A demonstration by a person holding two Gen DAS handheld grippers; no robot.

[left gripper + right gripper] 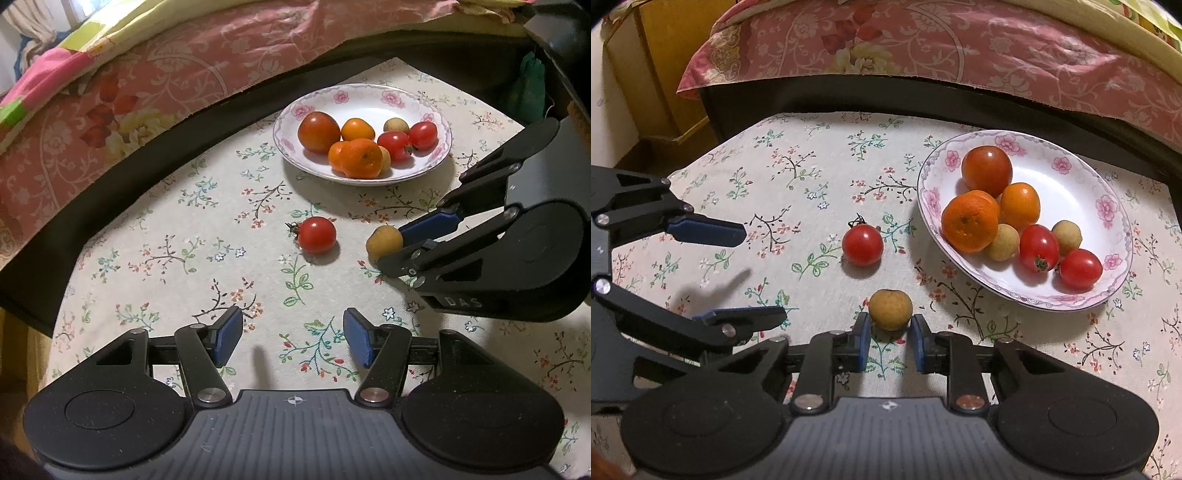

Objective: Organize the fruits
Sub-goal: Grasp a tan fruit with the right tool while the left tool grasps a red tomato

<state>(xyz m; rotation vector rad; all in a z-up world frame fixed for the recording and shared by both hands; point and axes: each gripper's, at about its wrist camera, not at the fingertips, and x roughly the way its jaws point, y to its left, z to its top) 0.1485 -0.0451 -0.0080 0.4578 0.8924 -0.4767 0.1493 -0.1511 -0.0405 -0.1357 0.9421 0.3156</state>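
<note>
Right tongs [887, 338] spread around the small tan round longan [890, 308] on the floral-clothed table [798, 184]; left tongs [293, 338] spread, holding nothing

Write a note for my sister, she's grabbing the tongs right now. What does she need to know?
Right tongs: open, one finger on each side of the longan on the cloth; not closed on it yet.
Left tongs: open, holding nothing, over the cloth.
Plate: already holds seven fruits: tomatoes, oranges, longans.
Off the plate: that longan and one tomato.
Left to do: probably close on the longan, carry it to the plate, then the tomato.
</note>
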